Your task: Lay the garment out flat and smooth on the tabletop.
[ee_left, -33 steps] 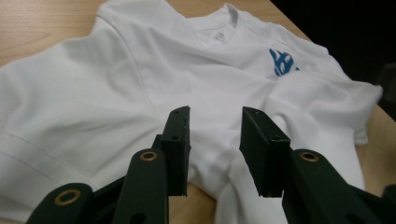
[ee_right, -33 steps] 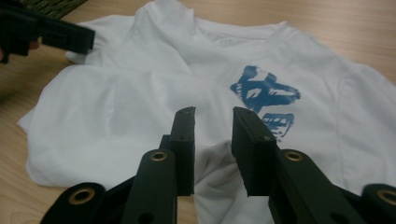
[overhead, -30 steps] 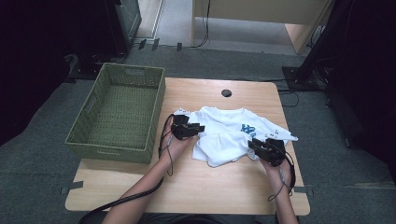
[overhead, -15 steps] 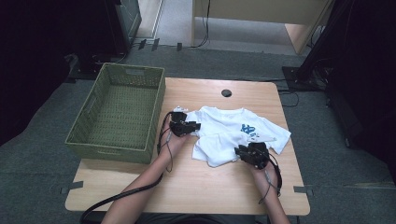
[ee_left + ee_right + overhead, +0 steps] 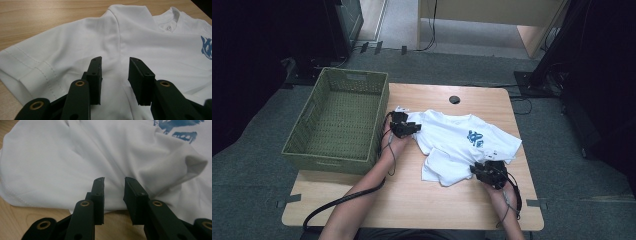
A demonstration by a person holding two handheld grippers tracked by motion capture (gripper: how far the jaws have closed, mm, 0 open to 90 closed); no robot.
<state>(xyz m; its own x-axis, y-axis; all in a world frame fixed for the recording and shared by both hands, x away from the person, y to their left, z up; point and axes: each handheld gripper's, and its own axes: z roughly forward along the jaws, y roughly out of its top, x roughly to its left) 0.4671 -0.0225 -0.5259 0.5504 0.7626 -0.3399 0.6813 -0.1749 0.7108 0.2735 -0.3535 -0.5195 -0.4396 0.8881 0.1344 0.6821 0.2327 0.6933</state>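
A white T-shirt (image 5: pixel 462 145) lies crumpled on the wooden surface (image 5: pixel 412 200), beside a green basket (image 5: pixel 337 120). It looks soft, light and floppy, so pinching a fold or hem should work best. The left gripper (image 5: pixel 115 72) and right gripper (image 5: pixel 113 186) each hang over the cloth, jaws partly apart, pinching nothing. The room around is dark.

Stood on grey carpeted floor (image 5: pixel 257 200), a light wooden rectangular table (image 5: pixel 412 200) beneath dim light, dark black equipment cabinets (image 5: pixel 312 30) behind.
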